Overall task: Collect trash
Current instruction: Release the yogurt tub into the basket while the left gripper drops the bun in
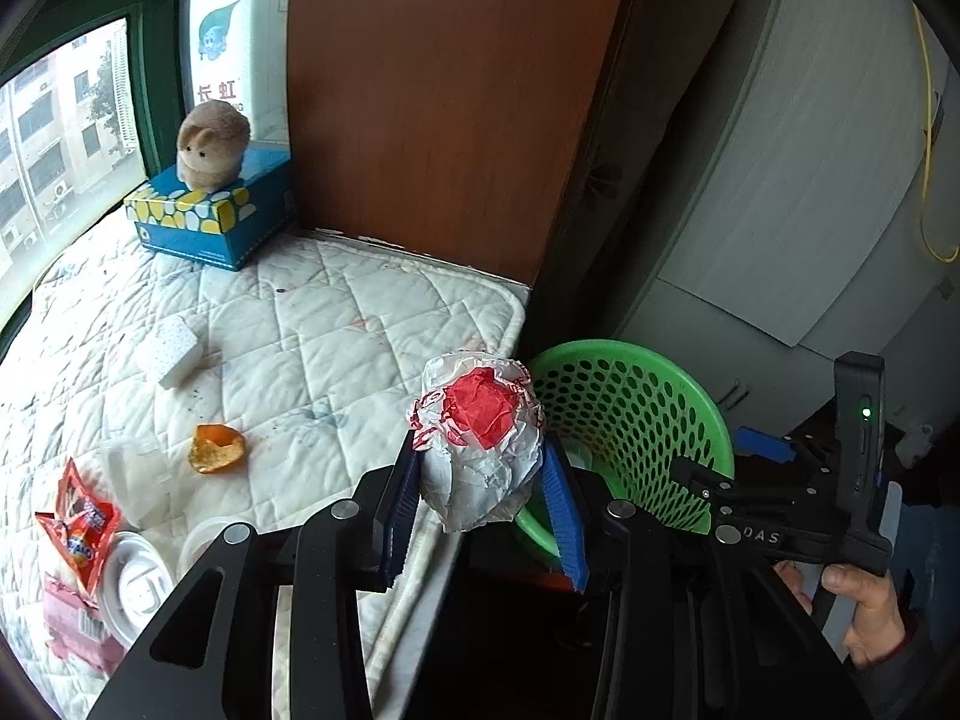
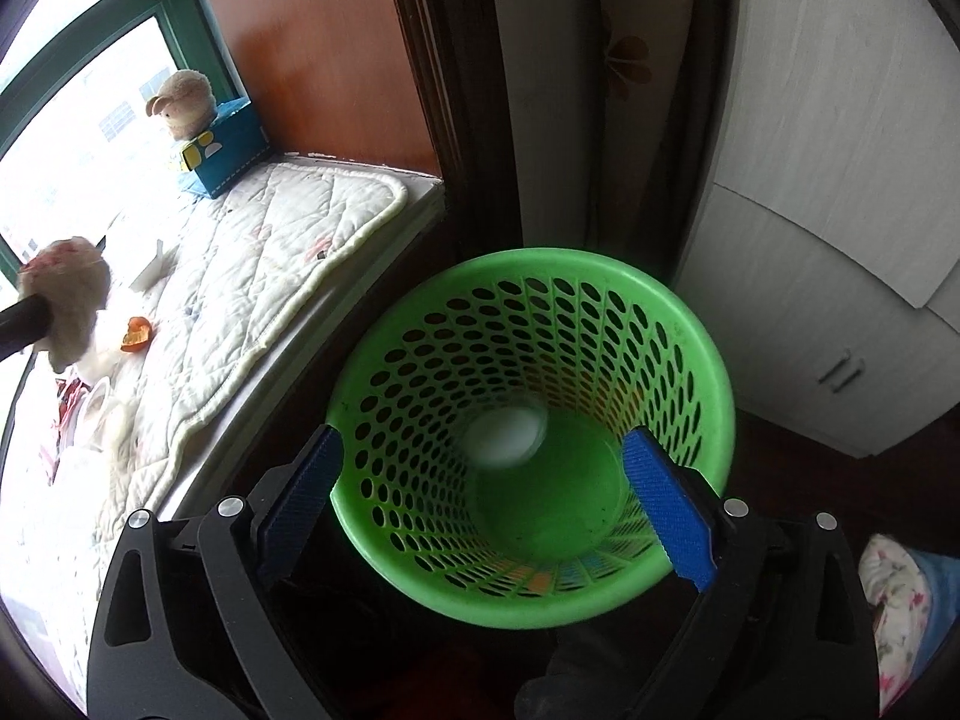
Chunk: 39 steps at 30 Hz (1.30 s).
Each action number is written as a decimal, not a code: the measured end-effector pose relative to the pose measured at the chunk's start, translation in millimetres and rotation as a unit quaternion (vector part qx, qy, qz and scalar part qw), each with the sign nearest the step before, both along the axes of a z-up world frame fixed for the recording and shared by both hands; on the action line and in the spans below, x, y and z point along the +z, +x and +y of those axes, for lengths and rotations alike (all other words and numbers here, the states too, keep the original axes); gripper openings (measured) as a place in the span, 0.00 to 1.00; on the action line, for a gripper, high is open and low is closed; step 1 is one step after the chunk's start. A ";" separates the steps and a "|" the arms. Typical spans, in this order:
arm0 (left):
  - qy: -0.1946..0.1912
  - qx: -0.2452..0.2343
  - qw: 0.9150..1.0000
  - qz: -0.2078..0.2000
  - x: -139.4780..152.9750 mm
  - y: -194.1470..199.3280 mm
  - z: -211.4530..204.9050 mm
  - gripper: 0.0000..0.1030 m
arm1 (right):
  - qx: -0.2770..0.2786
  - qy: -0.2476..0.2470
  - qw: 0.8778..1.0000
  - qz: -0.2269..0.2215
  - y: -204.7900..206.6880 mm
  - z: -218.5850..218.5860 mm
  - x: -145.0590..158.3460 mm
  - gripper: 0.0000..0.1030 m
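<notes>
My left gripper [image 1: 480,447] is shut on a crumpled white paper wrapper with a red patch [image 1: 480,414]. It holds the wrapper over the right edge of the quilted mat [image 1: 360,312], just left of the green mesh basket [image 1: 636,396]. In the right wrist view the same wrapper [image 2: 72,294] shows at the far left. My right gripper [image 2: 483,438] stands open above the basket [image 2: 540,258], and nothing is between its fingers. A white round piece [image 2: 507,435] lies in the basket's bottom. A hand [image 1: 864,606] grips the right tool.
An orange peel [image 1: 216,449], a red snack packet [image 1: 81,528], white plastic lids [image 1: 138,588] and a white block [image 1: 174,351] lie on the mat. A tissue box [image 1: 210,216] with a plush toy [image 1: 210,144] sits by the window. A white cabinet [image 1: 780,180] stands behind the basket.
</notes>
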<state>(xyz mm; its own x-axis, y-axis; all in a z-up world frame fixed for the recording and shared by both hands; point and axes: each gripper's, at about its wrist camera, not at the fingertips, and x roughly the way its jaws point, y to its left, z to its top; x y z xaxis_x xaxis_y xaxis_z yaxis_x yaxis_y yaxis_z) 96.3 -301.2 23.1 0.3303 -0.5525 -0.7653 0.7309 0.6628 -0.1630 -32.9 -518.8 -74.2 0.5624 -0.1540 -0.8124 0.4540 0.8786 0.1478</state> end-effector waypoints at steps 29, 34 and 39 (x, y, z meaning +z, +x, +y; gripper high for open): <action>0.020 -0.065 0.996 0.061 -58.2 -20.5 -91.1 0.55 | -0.023 -0.015 0.999 -0.026 -62.1 -11.5 32.0 0.91; 0.025 -0.035 0.998 0.037 -47.8 -18.7 -55.4 0.55 | 0.003 -0.014 0.999 -0.041 -58.3 9.3 39.5 0.91; 0.029 0.011 0.999 0.017 -37.1 -12.4 -7.2 0.55 | 0.039 -0.013 0.998 -0.051 -44.9 37.8 44.6 0.91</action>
